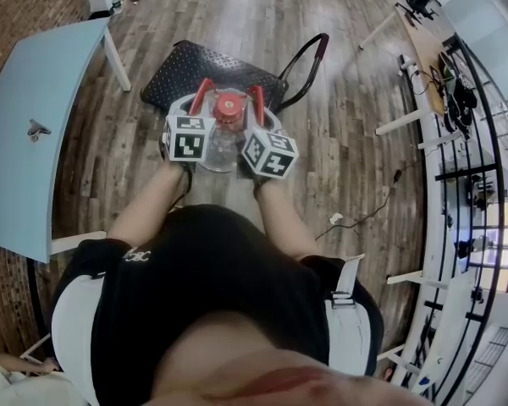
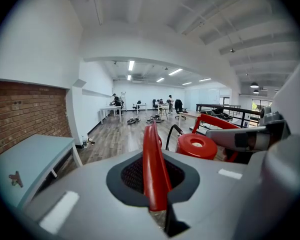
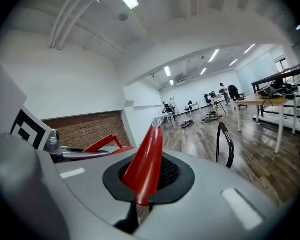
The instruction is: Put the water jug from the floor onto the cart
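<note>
The left gripper [image 2: 153, 180] is clamped on one red handle [image 2: 151, 144] of the water jug [image 1: 223, 142], and the right gripper [image 3: 142, 185] on the other handle [image 3: 147, 153]. The jug hangs over the near edge of the black cart [image 1: 195, 68]. This looks like the carrying step. Next it needs a level push forward, then an even lowering.

Landmark: light blue table [image 1: 34, 117] with white legs.
- Small dark item [image 1: 38, 128] on tabletop, type unclear.
- Brick wall [image 2: 25, 114] directly behind table.
- Wood-plank floor [image 1: 347, 142] under and right of table.
- Small white item [image 1: 336, 219] with trailing cable on floor, well right of table.
- Wooden desk [image 1: 423, 49] and black railing [image 1: 483, 184] far right of table.
- People [image 2: 115, 100] far beyond table, too small for detail.
</note>
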Available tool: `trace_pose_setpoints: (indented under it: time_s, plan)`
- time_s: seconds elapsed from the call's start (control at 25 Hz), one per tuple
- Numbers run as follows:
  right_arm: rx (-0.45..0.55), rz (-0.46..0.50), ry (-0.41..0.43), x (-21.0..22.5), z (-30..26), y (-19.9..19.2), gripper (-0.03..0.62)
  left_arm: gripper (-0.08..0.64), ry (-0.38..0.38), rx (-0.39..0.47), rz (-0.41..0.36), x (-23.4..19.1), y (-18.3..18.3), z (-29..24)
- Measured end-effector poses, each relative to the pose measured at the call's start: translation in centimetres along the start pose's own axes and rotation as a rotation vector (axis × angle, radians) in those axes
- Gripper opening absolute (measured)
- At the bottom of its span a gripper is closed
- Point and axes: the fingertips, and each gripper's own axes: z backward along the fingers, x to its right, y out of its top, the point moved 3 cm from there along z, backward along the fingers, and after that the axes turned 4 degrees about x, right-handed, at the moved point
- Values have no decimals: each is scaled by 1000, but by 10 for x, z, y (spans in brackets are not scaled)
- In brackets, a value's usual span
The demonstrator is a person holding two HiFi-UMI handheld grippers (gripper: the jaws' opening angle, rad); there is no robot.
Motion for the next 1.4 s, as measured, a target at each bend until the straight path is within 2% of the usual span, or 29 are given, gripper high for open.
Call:
trace_pose_setpoints:
  time_s: [0.52,1.0,1.4]
  plan:
    - [-14,23,-26,-9,-7,-3,17,14,-43,-1,11,-8,-3,-5]
    - [9,56,-88,-40,-32,-10,17,15,-92,23,19,-48,-8,-13]
    - [26,44,-85,-56,-60,-14,15,15,-80,35,-37,-77,-8,-26]
